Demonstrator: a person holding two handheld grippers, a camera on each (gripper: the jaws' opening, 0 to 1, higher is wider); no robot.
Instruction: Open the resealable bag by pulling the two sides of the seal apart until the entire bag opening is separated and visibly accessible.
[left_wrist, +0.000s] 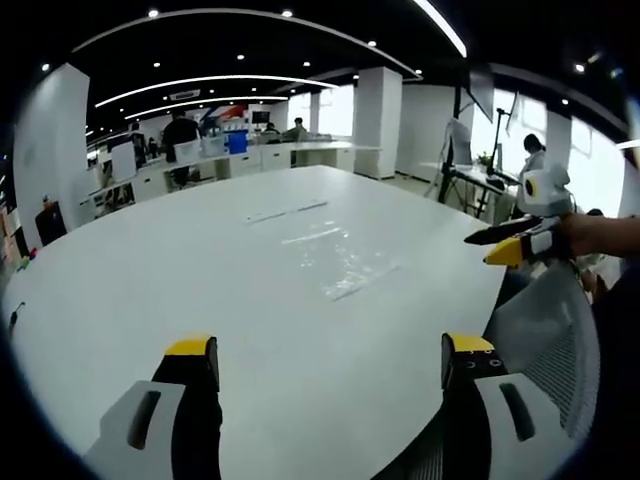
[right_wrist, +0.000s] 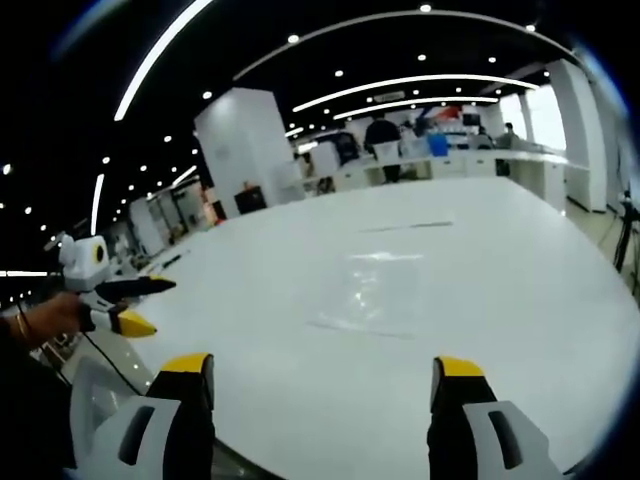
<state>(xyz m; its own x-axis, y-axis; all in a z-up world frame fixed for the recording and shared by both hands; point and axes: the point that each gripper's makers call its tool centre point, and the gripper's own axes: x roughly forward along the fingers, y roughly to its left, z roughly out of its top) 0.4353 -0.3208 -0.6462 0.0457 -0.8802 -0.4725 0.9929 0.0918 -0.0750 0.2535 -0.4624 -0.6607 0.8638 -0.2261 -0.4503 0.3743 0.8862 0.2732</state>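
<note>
Clear plastic resealable bag (left_wrist: 345, 262) lies flat and untouched on the white worktop (left_wrist: 200, 290); left tool (left_wrist: 330, 362) and right tool (right_wrist: 325, 383) gape wide, empty: nothing begun.

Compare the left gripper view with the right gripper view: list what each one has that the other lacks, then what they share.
Left gripper view alone: a grey mesh chair back at the table edge, a person standing by a desk, and the right tool entering from the right.

Right gripper view alone: the left tool entering from the left, and a hand gripping it.

Both: the white table, the clear bag flat on it, untouched, and each view's own open jaws.
</note>
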